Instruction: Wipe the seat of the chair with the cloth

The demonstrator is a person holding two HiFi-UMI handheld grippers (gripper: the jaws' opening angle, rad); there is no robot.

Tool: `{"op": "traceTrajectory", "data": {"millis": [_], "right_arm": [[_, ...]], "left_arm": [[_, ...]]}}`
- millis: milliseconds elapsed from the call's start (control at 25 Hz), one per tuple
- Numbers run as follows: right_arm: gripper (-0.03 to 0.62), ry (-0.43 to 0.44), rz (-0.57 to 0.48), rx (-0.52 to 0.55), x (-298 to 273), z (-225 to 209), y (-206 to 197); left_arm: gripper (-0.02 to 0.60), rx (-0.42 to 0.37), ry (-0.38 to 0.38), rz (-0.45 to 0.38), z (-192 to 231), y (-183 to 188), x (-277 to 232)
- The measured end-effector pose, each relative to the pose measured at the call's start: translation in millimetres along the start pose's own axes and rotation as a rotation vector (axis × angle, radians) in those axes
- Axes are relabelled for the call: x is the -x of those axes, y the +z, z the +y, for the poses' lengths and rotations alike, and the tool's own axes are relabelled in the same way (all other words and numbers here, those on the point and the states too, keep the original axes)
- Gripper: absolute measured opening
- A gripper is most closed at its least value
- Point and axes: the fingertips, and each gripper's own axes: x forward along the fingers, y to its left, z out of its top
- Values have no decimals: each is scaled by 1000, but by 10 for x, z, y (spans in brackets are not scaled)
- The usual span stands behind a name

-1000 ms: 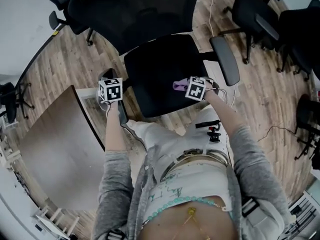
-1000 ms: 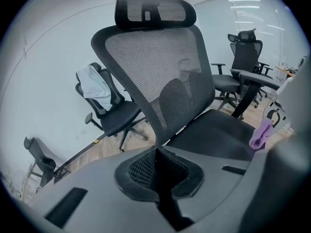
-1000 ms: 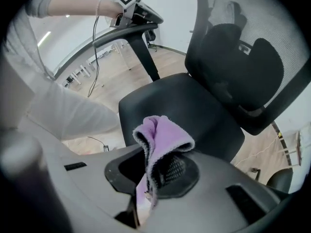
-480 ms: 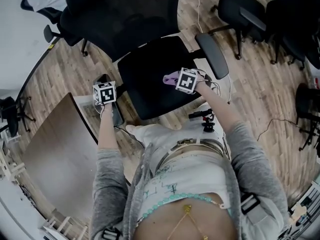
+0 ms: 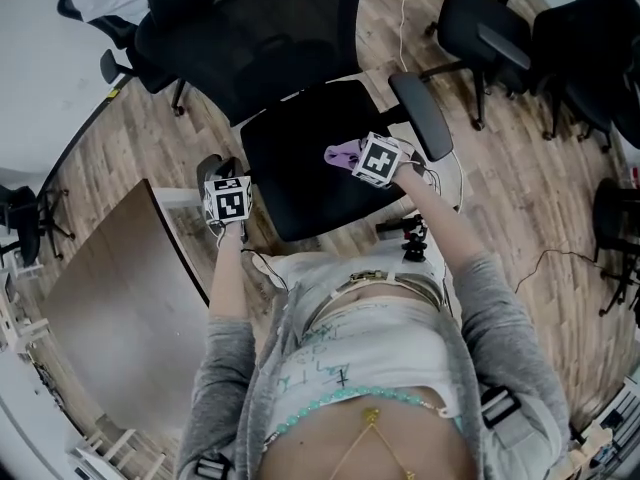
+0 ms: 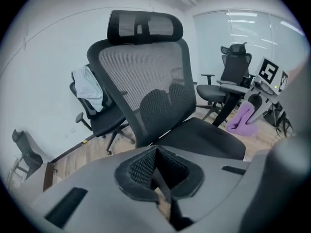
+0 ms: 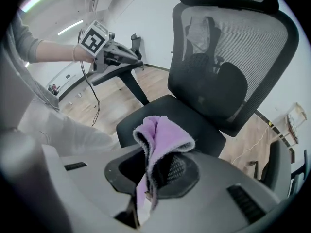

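Shifted the left gripper (image 5: pixel 218 176) slightly down and to the right in the head view since half a second earlier; kept the right gripper (image 5: pixel 358 156) almost where it was, over the right part of the chair seat (image 5: pixel 290 173). Found the purple cloth (image 5: pixel 340 153) there only as a small patch just left of the right marker cube. Saw far more in the right gripper view: right jaws clenched on the cloth (image 7: pixel 163 135) at lower centre of the frame, a folded lobe standing up above them, the black seat beyond. Read the left jaws in the left gripper view as pressed together at lower centre with nothing between them, pointed at the mesh backrest (image 6: pixel 146 76). Caught the cloth hanging at that frame's right edge over the seat; could not tell whether it touched.
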Motion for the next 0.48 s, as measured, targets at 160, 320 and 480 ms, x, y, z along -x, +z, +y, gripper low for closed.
{"op": "traceTrajectory", "data": {"millis": [160, 320, 480], "right_arm": [[48, -25, -41, -24, 163, -49, 53], [48, -43, -101, -59, 318, -56, 156], [48, -47, -170, -51, 494, -29, 309]], "left_arm": [[11, 46, -40, -53, -333, 32, 181], [11, 120, -96, -90, -668, 54, 358], [11, 277, -145, -114, -924, 86, 511]]}}
